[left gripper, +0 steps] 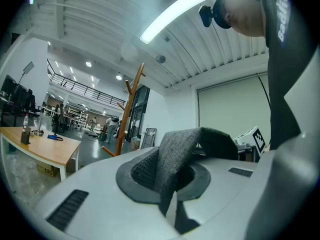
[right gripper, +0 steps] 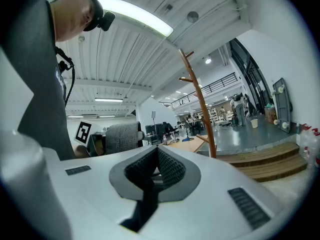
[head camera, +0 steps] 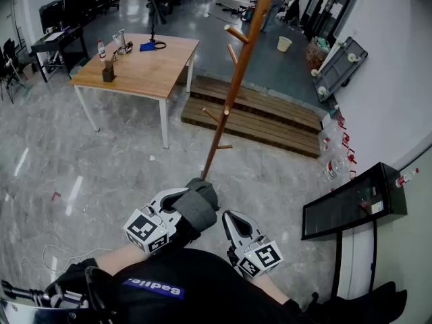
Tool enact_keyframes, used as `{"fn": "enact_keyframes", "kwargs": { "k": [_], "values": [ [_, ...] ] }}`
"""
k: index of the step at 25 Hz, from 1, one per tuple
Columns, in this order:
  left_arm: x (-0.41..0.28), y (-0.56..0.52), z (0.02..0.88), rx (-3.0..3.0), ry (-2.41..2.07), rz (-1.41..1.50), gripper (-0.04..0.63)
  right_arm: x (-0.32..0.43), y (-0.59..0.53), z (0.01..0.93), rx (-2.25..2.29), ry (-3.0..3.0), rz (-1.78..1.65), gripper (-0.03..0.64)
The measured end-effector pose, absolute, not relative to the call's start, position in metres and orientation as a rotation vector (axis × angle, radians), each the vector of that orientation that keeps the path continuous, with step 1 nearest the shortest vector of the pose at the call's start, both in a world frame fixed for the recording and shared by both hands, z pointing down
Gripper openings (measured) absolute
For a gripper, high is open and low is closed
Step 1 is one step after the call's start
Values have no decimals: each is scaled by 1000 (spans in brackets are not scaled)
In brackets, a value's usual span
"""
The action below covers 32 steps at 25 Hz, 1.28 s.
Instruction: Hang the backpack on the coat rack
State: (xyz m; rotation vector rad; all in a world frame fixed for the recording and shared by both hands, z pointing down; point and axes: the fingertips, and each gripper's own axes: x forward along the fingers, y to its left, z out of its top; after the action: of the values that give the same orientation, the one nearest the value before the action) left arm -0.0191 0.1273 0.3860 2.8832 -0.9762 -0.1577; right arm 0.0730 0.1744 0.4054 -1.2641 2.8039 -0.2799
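Backpack held up in front of the coat rack, left tool clamped on its grey handle

The left tool is closed on the grey handle of the dark backpack, which hangs low against the person; the right tool is just beside it, jaws together with nothing between them; the wooden coat rack stands straight ahead on the floor, pegs bare, its foot hidden behind the handle; a low wooden platform lies behind the rack and a wooden desk to its left, carrying a bottle and a small dark box; a black screen on a stand stands near the right tool; the floor is glossy grey stone tile; a white wall runs along the right, with bottles at its foot.
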Motion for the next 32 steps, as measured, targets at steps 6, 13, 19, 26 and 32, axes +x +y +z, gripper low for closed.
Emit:
{"fn": "enact_keyframes", "kwargs": {
  "k": [6, 13, 19, 26, 32],
  "values": [
    [-24, 126, 388, 2875, -1009, -153, 31, 72, 175, 406, -1255, 2806, -274, 6],
    [-23, 127, 389, 2876, -1030, -147, 31, 72, 177, 404, -1170, 2795, -284, 6],
    [-27, 115, 387, 2909, -1102, -102, 31, 82, 176, 407, -1082, 2806, -317, 6],
    [-31, 90, 381, 2931, -1232, -16, 31, 118, 166, 418, -1018, 2785, -379, 6],
    [-35, 62, 375, 2983, -1307, 34, 31, 139, 154, 418, -1009, 2775, -411, 6]
  ]
}}
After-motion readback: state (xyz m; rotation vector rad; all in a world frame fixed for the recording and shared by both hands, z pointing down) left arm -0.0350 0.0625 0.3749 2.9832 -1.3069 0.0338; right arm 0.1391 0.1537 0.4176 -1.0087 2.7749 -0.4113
